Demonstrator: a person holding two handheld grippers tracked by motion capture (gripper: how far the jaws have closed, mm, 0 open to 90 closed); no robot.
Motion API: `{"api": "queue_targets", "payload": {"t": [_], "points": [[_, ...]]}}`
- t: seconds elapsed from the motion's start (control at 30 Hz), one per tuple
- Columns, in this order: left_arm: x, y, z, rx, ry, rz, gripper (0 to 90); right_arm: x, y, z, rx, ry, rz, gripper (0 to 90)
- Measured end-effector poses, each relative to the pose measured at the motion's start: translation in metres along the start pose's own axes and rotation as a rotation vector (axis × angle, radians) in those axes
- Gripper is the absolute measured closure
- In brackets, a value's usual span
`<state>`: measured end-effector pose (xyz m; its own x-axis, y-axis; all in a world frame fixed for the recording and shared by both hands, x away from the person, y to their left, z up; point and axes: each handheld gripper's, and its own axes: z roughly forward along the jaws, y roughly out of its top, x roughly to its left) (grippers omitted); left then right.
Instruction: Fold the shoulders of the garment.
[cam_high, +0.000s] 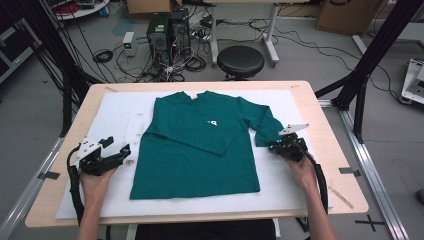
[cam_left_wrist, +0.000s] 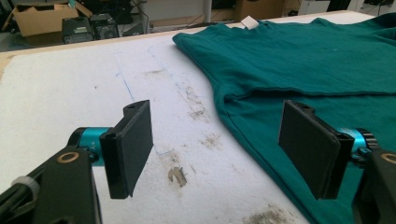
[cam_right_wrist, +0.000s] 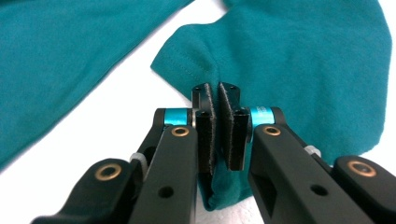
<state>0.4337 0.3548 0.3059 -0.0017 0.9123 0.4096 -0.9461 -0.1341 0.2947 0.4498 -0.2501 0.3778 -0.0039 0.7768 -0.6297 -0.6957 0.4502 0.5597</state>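
Green T-shirt (cam_high: 200, 150) is spread flat mid-frame on white mat (cam_high: 115, 115). Right gripper (cam_high: 278, 143) is pinched on right sleeve (cam_right_wrist: 289, 60) hem; left gripper (cam_high: 120, 150) is spread wide, empty. Fabric judged light, limp; best taken at hems.

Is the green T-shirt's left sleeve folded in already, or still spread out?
Folded in. On the dark green cotton T-shirt, that sleeve lies across the chest; the opposite sleeve is spread, pinched by the right gripper.

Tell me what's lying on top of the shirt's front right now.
One sleeve is folded across the green shirt, covering part of its front; a white mark shows beside it. The other sleeve lies off to the side, pinched in the right tongs.
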Motion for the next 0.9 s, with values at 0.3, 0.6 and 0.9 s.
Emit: {"api": "queue_targets", "payload": {"t": [0.3,0.6,0.9], "points": [[0.0,0.0,0.0,0.004,0.002,0.001,26.6,-0.005,0.007,-0.032,-0.172,0.015,0.12,87.1],[0.0,0.0,0.0,0.004,0.002,0.001,26.6,0.031,0.046,-0.035,-0.237,0.067,0.076,87.1],[0.0,0.0,0.001,0.005,0.002,-0.001,26.6,0.075,0.088,-0.017,-0.234,0.134,0.019,87.0]]}}
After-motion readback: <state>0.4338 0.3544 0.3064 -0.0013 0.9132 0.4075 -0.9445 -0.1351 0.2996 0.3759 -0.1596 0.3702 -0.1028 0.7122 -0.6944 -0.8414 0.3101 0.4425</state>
